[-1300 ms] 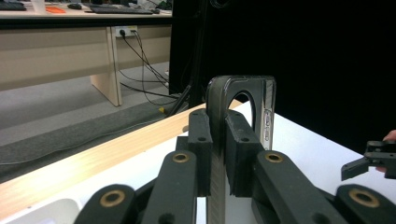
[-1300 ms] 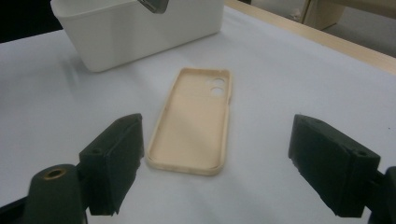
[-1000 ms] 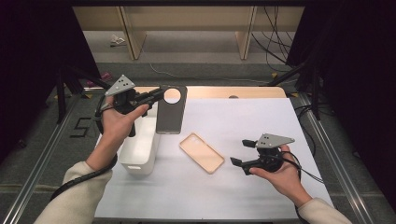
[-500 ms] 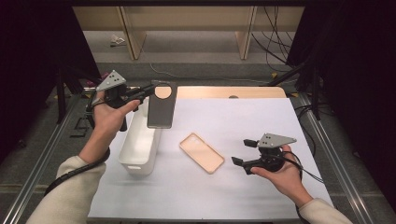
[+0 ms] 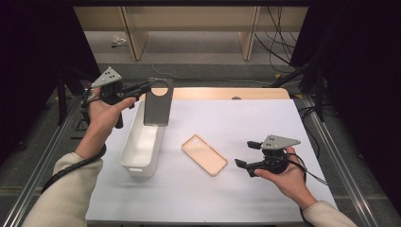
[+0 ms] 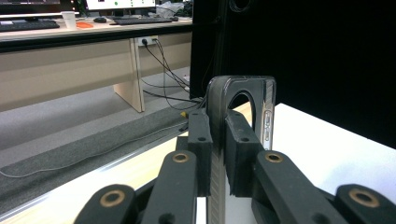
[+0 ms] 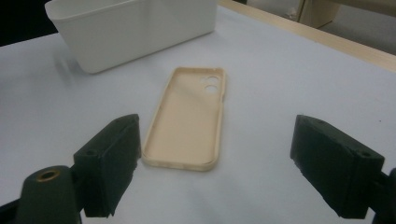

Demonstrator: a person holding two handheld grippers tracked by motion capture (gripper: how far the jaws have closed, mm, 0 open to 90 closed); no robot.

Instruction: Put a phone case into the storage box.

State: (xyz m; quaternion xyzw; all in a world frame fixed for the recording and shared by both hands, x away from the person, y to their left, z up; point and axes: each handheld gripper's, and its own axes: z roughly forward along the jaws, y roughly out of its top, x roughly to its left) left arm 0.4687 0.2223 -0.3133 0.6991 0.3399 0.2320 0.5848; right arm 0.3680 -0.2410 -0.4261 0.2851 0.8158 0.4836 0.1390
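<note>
High view: left gripper [image 5: 147, 86] clamps an unbranded dark phone case [image 5: 157, 102]; right gripper [image 5: 247, 153] gapes, holding nothing.

We are holding the left tongs [image 5: 147, 86] raised and clamped, the right tongs [image 5: 246, 153] resting low, jaws spread.

The left gripper [image 5: 142, 88], clamped on the top edge of the dark grey phone case [image 5: 157, 101], carried it leftward across the far part of the counter [image 5: 265, 113]. A second earlier the case hung beyond the far right corner of the white bin [image 5: 142, 142], clear of it; it then came over the bin's far end, its lower edge in front of the rim. The left hand [image 5: 105, 111] and forearm swung leftward with it.
</note>
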